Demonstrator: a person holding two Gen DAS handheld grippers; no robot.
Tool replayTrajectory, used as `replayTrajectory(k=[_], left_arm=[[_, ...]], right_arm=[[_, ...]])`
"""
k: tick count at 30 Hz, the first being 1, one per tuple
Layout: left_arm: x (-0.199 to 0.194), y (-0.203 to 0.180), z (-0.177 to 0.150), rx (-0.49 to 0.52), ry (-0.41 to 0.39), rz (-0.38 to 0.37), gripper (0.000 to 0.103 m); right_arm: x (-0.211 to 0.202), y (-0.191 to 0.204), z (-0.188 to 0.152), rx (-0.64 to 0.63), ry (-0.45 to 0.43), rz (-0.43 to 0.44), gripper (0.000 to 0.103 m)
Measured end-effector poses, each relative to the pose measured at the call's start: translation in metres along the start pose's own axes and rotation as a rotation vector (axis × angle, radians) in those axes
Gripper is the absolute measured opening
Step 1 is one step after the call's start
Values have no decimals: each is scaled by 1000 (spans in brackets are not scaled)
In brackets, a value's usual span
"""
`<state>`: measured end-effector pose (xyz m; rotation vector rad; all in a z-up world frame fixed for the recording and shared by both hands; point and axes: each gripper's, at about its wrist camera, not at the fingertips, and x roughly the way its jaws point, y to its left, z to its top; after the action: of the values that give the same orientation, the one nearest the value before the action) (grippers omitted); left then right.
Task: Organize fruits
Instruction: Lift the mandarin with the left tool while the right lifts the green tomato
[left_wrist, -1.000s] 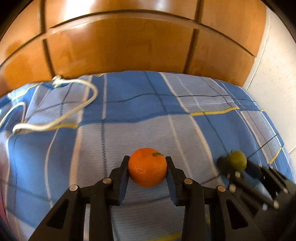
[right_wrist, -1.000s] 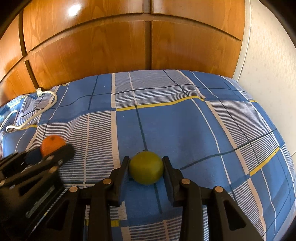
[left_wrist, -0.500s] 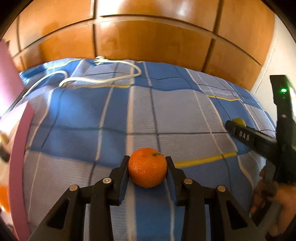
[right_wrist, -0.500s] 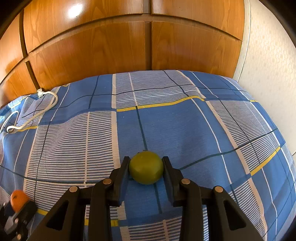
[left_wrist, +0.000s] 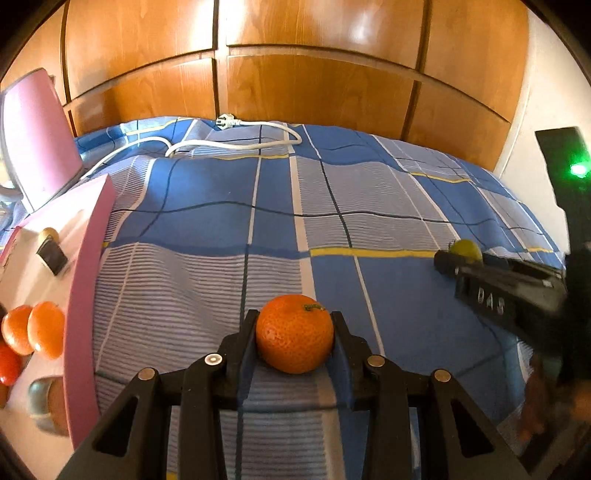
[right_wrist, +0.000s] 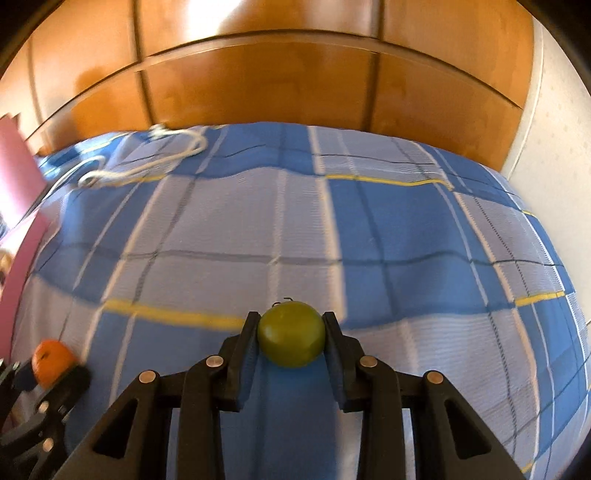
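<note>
My left gripper (left_wrist: 294, 325) is shut on an orange mandarin (left_wrist: 294, 333) and holds it above the blue checked bedspread (left_wrist: 207, 221). My right gripper (right_wrist: 290, 326) is shut on a green round fruit (right_wrist: 291, 334). In the left wrist view the right gripper (left_wrist: 458, 258) shows at the right with the green fruit (left_wrist: 467, 248). In the right wrist view the left gripper (right_wrist: 55, 369) shows at the lower left with the mandarin (right_wrist: 51, 362). A pink-walled box (left_wrist: 83, 306) at the left holds two mandarins (left_wrist: 33, 334) and a red fruit (left_wrist: 7, 365).
A white power cable (left_wrist: 236, 142) lies at the far side of the bed. A pink lid (left_wrist: 37, 136) stands up behind the box. Wooden wardrobe doors (left_wrist: 314, 85) rise behind the bed. A white wall (right_wrist: 561, 122) is at the right.
My left gripper has swung left with the mandarin, bringing the pink box into view. My right gripper has also turned left with the green fruit; its view is motion-blurred.
</note>
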<state>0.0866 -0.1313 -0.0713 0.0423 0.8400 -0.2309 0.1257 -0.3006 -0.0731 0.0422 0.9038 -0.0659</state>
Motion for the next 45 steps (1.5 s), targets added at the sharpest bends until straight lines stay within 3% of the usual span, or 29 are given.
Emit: replayTrajectory(k=[9, 31, 45], left_arm=[[-3, 2, -8, 19, -32, -20, 37], [-7, 5, -12, 27, -24, -46, 37], [-25, 10, -22, -4, 10, -60, 37]], right_arm=[[-31, 25, -47, -53, -70, 11, 33], [-35, 33, -51, -76, -82, -36, 33], [-56, 41, -68, -39, -48, 29, 33]])
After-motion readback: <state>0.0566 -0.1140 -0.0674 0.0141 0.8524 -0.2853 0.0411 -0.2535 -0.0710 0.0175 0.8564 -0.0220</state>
